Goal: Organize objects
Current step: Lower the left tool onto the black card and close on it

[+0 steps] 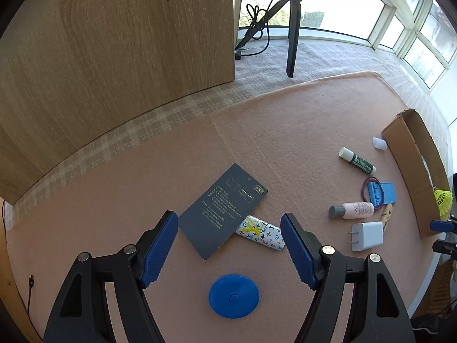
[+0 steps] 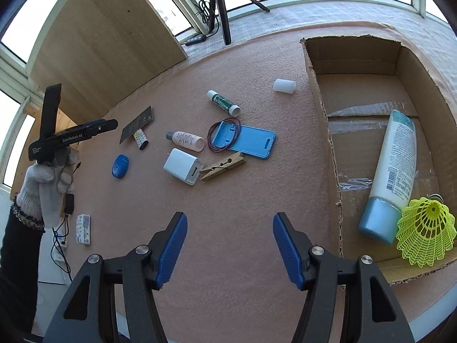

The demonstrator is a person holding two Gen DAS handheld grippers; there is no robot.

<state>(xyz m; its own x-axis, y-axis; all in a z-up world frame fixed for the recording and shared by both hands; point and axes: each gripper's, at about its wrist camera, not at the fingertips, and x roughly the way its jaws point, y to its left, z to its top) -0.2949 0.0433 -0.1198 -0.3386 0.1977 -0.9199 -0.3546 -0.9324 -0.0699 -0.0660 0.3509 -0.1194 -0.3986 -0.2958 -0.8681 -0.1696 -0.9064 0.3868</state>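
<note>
Left gripper (image 1: 228,250) jaws apart and empty above the dark card (image 1: 221,210) lying half over a patterned case (image 1: 264,235) on the mat; card looks thin, stiff, light, so pinch its raised edge.

Readable: "GenRobot.AI" in white on the black body of the left gripper (image 2: 74,138), seen from the right wrist. "MENTHOLATUM" in white on the green lip balm stick (image 1: 357,161), far right of the left fingers. Interlocked "LV" monograms on the white patterned case (image 1: 262,235) between those fingers. Print on the dark card (image 1: 223,209): too small to read.
</note>
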